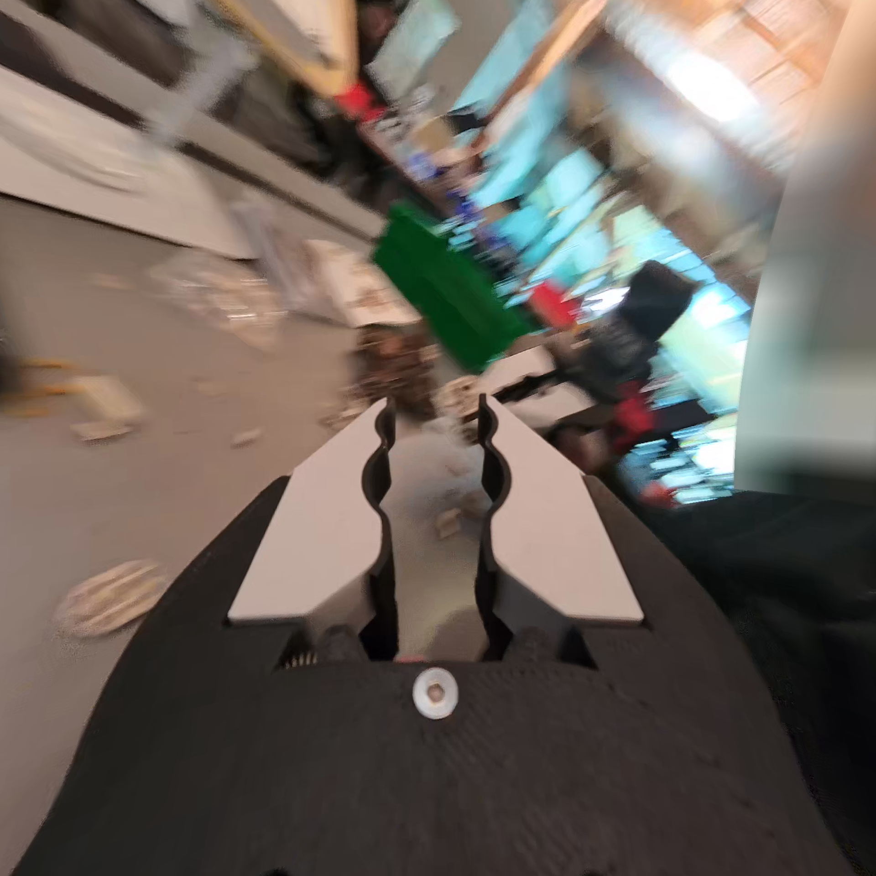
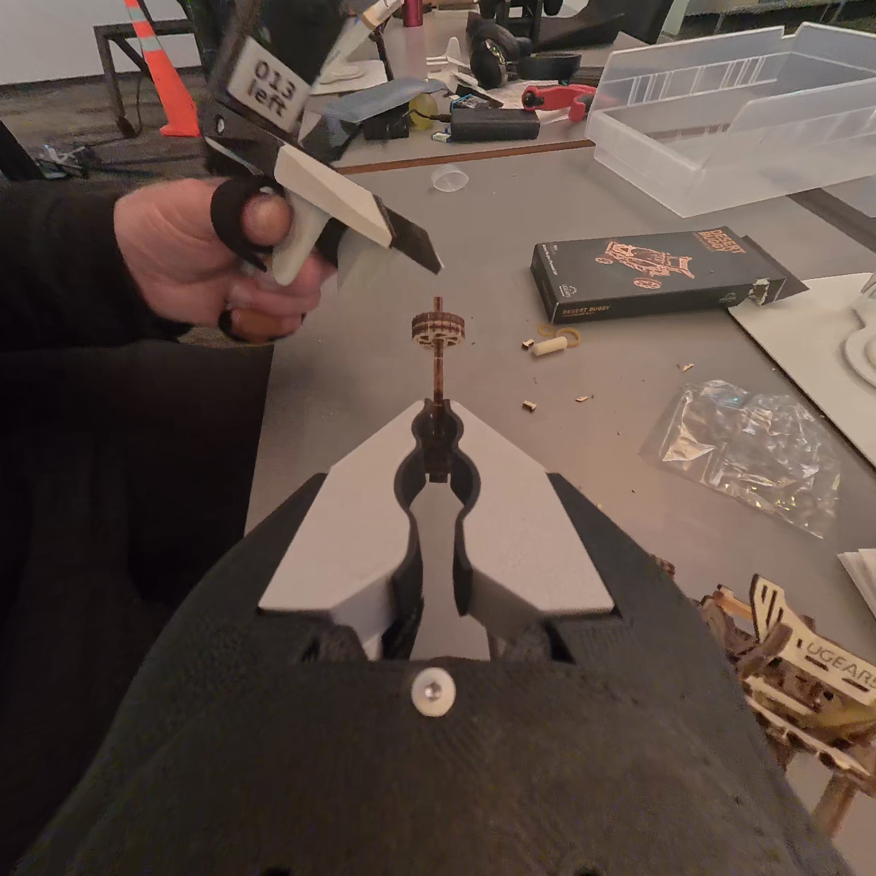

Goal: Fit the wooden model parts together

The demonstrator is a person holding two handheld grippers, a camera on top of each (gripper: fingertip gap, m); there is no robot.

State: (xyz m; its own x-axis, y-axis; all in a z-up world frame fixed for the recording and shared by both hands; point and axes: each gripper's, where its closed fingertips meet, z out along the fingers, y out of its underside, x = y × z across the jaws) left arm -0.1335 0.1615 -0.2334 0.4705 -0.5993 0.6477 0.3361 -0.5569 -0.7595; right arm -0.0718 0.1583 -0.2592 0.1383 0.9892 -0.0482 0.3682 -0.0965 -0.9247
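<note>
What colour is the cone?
Orange with a grey stripe, clearest in the right wrist view.

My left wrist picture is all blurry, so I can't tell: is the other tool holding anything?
Observer: Yes. The right tool is shut on a wooden axle with a wheel on it.
Operator: Where is my tool then?
Observer: Your left tool points at the axle's free end, close but not touching.
Operator: Is the rest of the model nearby?
Observer: A part-built buggy sits on the table just to the right of the right tool.
</note>
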